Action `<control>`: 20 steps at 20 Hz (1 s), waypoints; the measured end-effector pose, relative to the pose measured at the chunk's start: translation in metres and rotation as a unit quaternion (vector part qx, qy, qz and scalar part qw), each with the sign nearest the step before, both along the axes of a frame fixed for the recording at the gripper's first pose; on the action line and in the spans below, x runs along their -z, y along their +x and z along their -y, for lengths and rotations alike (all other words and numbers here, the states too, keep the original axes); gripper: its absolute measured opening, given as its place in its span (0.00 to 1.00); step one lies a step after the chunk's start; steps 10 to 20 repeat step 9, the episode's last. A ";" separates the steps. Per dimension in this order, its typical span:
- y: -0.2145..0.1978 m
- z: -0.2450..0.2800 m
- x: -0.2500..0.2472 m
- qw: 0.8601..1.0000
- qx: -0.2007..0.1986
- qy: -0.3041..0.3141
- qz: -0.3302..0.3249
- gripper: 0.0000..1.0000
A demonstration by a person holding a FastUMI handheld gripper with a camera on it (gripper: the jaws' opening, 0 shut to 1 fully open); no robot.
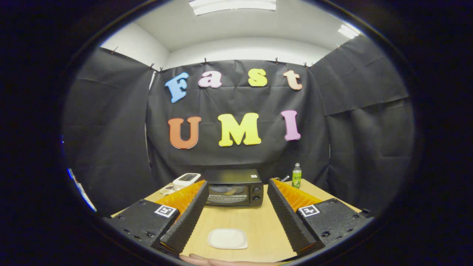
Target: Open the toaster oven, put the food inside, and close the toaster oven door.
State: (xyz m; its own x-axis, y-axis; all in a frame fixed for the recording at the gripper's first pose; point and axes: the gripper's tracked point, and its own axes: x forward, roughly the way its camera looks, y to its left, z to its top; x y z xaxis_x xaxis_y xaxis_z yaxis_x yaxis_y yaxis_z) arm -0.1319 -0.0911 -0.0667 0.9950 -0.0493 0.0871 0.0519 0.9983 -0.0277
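Fingertips of a person's hand (pixel 218 261) peek in just behind the gripper, closest to the lens. Next comes one white plate (pixel 227 238), flat on the wooden table (pixel 258 221), lying between the two fingers of the gripper (pixel 236 218); the plate looks bare, no food on it that I can make out. Gripper fingers are spread wide apart, released, nothing pinched. Key relation: one black toaster oven (pixel 234 188) sits straight ahead, beyond the fingertips and roughly centred in the gap between them, its long axis running crosswise to the fingers, glass door facing the camera. Door looks up and closed; something pale shows dimly behind the glass, too small to say whether it's food or a rack. Two knobs (pixel 255 194) stacked on the oven's right side. So the scene fits either a closed oven with food yet to go in or a loaded oven shut again; can't settle which. Other counts: one green bottle (pixel 296 176) standing upright to the right of the oven, one white scale-like device (pixel 186 179) to its left.
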 end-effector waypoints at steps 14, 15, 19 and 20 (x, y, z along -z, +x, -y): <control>0.008 -0.004 0.007 1.000 -0.007 -0.004 -0.019 1.00; 0.008 -0.004 0.007 1.000 -0.007 -0.004 -0.019 1.00; 0.008 -0.004 0.007 1.000 -0.007 -0.004 -0.019 1.00; 0.008 -0.004 0.007 1.000 -0.007 -0.004 -0.019 1.00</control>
